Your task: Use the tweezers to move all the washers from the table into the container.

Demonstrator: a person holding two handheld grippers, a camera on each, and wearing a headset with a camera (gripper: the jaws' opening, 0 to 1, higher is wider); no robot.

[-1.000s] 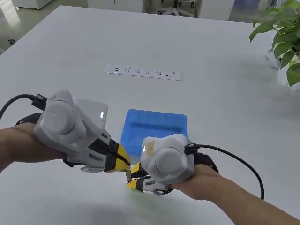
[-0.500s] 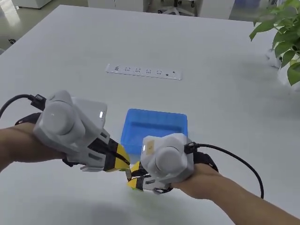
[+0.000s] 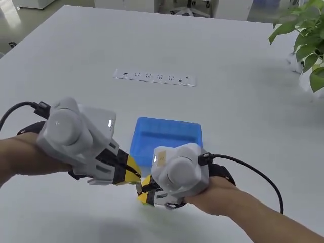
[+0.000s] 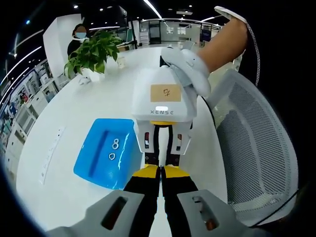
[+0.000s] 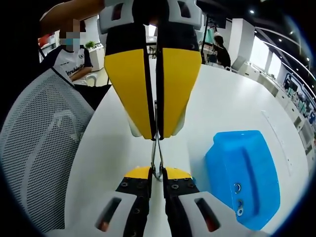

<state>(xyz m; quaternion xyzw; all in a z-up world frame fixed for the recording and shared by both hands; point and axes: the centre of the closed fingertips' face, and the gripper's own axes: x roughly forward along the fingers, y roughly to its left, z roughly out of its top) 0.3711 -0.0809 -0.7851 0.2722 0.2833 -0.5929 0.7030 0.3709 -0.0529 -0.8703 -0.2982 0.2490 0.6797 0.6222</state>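
L gripper [image 4: 160, 174] and R gripper [image 5: 157, 174] meet tip to tip, low over the table [image 3: 228, 91], just off the near edge of the container [image 3: 167, 132]. In head view L comes in from the left w/ jaws aimed right. R comes from the right w/ jaws aimed left, its grey body covering the container's near rim.

Tweezers [image 5: 157, 153]: thin metal legs, seen in R gripper view. They run from betw. L's big yellow pads down into R's own yellow tips. L's jaws are pressed together on the upper part, only a slit betw. them. R's jaws are also drawn in tight on the lower end. So both tongs are clamped on the tweezers, which bridge the short gap betw. the two.

Container: blue, shallow, rectangular, flat on the table. Two washers [image 4: 115, 144] lie inside on its floor, close together, one just beside the other. R gripper view shows the pair too, near one wall.

Farther back on the table, a white power strip [image 3: 154, 77] lies well apart from the container. A plant [image 3: 304, 35] stands at the far right edge. A mesh chair [image 4: 252, 148] is near the person's side of the table, seen in both gripper views. Cables trail from both grippers along the forearms.
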